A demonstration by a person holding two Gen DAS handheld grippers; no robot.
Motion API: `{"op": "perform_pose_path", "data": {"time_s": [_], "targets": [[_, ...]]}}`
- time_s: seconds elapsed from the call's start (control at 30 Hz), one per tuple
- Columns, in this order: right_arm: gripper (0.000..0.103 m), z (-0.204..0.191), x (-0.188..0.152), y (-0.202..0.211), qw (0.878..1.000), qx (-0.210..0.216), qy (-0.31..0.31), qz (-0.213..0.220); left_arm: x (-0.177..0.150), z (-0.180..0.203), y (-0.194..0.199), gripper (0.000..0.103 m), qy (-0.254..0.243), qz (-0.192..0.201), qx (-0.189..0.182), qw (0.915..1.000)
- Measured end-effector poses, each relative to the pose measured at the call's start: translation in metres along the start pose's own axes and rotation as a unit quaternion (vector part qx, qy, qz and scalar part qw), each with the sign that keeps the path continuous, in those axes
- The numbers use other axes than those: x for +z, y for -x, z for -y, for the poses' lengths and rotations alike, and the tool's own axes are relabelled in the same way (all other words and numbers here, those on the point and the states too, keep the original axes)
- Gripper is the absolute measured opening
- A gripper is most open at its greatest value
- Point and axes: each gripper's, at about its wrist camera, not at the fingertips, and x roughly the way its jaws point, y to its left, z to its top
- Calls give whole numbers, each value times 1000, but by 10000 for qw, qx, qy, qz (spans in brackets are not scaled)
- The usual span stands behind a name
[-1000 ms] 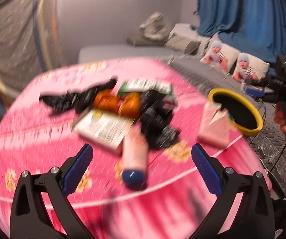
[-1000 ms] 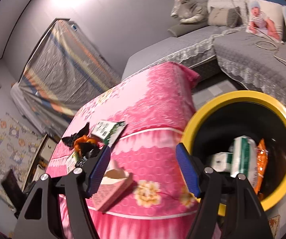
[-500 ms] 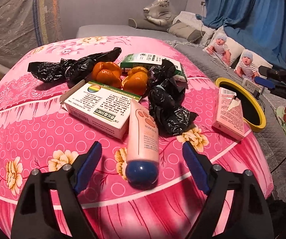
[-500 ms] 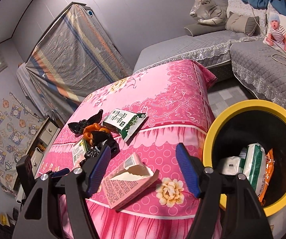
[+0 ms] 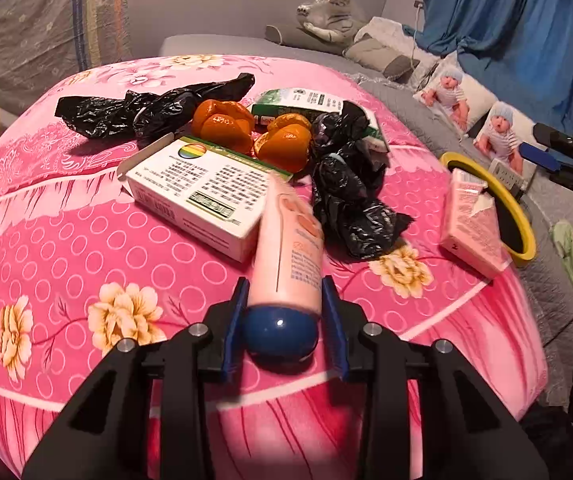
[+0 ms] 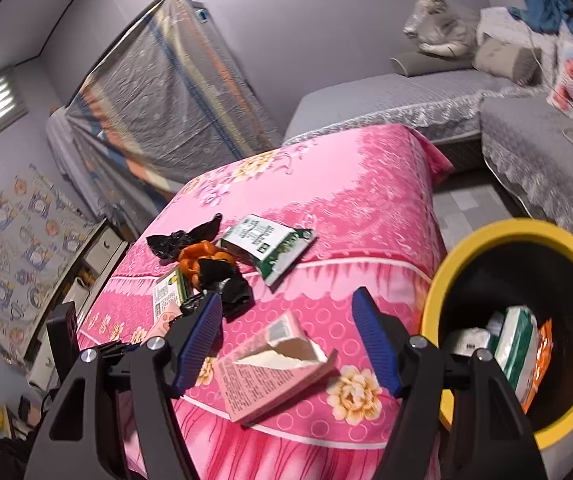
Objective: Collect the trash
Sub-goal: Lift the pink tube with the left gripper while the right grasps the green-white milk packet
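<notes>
While the left hand-held gripper [image 5: 284, 320] has just been closing, its pads now pinch the pink tube [image 5: 288, 248] near its blue cap, w/ the tube's far end resting on the white box [image 5: 202, 192] on the pink bed [image 5: 66, 240]. Step in hand looks like the pickup. Next: lift clear, carry to the yellow-rimmed bin [image 6: 522, 320] beside the bed. Right hand-held gripper [image 6: 290, 344] hangs spread & empty over the torn pink carton [image 6: 270, 372].
</notes>
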Motion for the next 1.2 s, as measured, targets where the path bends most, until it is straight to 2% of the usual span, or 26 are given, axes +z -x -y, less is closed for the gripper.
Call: {"op": "perform_pose_path", "data": {"time_s": [0.1, 0.23, 0.3, 0.4, 0.5, 0.53, 0.7, 0.83, 1.1, 1.2], "targets": [[65, -9, 6, -5, 9996, -83, 273, -52, -3, 0, 15, 31, 23, 202, -104, 9997], [65, -23, 13, -24, 9941, -258, 1005, -312, -14, -4, 39, 31, 205, 594, -357, 9974], [65, -32, 16, -42, 9852, -353, 1593, -532, -21, -9, 47, 31, 278, 737, -439, 9959], [64, -46, 23, -79, 9612, -528, 2565, -861, -25, -13, 53, 31, 395, 851, -477, 9945], [64, -55, 31, -108, 9396, -570, 3189, -1103, -24, -17, 60, 31, 503, 963, -537, 9926], [64, -57, 36, -123, 9294, -585, 3404, -1304, -23, -18, 62, 31, 530, 992, -570, 9920], [64, -66, 46, -161, 9062, -374, 3808, -1798, -18, -20, 67, 31, 537, 1069, -567, 9912], [64, -74, 44, -193, 8795, -451, 4192, -2206, -14, -20, 67, 31, 533, 1099, -597, 9907], [64, -74, 49, -236, 8660, -421, 4255, -2594, -8, -21, 67, 31, 470, 1151, -573, 9906], [64, -73, 52, -246, 8680, -384, 4176, -2660, -8, -23, 66, 31, 500, 1161, -572, 9903]]}}
